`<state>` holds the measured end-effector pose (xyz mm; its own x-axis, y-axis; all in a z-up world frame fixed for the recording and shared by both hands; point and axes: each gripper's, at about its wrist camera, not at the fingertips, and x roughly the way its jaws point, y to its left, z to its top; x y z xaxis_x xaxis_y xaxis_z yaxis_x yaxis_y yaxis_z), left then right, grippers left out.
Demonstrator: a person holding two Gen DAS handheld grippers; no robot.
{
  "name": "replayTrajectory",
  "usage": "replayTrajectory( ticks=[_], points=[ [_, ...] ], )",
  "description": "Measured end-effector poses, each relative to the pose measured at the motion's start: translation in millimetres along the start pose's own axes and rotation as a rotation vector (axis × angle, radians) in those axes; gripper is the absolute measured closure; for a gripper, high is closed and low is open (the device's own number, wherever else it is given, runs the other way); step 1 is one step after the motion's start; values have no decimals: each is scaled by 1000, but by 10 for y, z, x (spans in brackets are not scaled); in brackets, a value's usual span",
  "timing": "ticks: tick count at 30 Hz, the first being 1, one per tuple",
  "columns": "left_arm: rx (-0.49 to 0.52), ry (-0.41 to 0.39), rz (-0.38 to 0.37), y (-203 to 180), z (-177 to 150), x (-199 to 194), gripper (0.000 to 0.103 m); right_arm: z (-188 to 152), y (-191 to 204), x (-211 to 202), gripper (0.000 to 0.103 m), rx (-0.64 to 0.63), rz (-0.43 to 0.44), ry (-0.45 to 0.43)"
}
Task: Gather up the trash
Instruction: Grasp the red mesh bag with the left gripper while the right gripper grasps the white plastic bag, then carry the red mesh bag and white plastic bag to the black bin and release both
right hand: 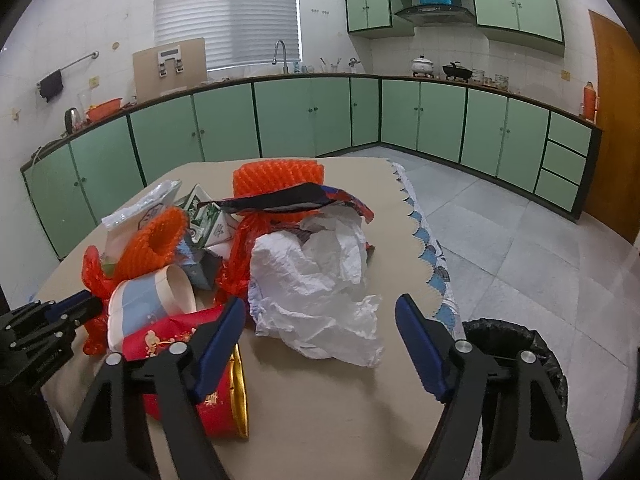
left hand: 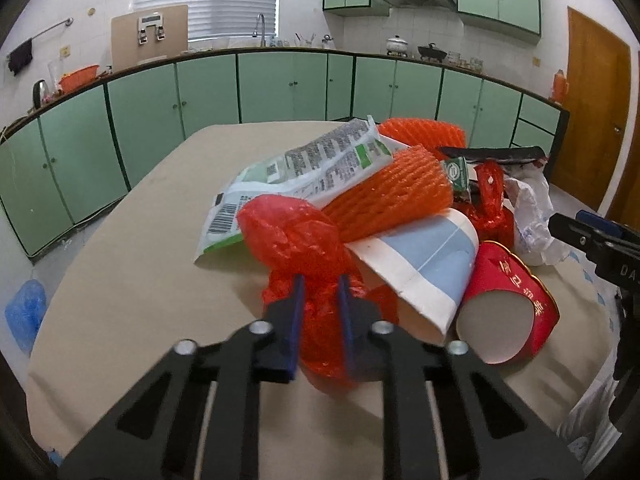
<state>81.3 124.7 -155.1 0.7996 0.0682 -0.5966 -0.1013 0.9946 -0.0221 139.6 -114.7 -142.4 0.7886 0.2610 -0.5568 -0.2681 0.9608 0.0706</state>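
A heap of trash lies on the beige table [left hand: 140, 260]. My left gripper [left hand: 321, 300] is shut on a crumpled red plastic bag [left hand: 292, 236] at the heap's near edge. Behind it lie an orange foam net [left hand: 396, 192], a blue-and-white paper cup [left hand: 424, 260], a red paper cup [left hand: 508, 300] and a green-and-white wrapper [left hand: 312, 168]. My right gripper [right hand: 320, 308] stands open, its blue pads on either side of a crumpled white plastic bag [right hand: 312, 280] without touching it. The left gripper [right hand: 86, 306] shows at the left edge of the right wrist view.
A bin with a black liner [right hand: 516, 340] stands on the floor beside the table's right edge. A second orange net [right hand: 276, 180] and a milk carton [right hand: 212, 220] lie farther back in the heap. Green cabinets [right hand: 300, 116] line the far walls.
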Motion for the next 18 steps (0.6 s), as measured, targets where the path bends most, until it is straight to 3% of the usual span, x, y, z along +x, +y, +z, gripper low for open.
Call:
replayTrajectory(
  ticks=[7, 13, 17, 18],
  points=[
    [-33, -44, 22, 31, 56, -185, 103, 18, -33, -3, 35, 16, -7, -6],
    [-14, -149, 17, -30, 216, -461, 103, 53, -62, 76, 34, 15, -13, 1],
    [4, -169, -3, -135, 287, -451, 103, 46, -69, 226, 35, 20, -10, 44],
    [8, -169, -7, -159, 298, -435, 103, 44, -66, 269, 40, 18, 5, 57]
  ],
)
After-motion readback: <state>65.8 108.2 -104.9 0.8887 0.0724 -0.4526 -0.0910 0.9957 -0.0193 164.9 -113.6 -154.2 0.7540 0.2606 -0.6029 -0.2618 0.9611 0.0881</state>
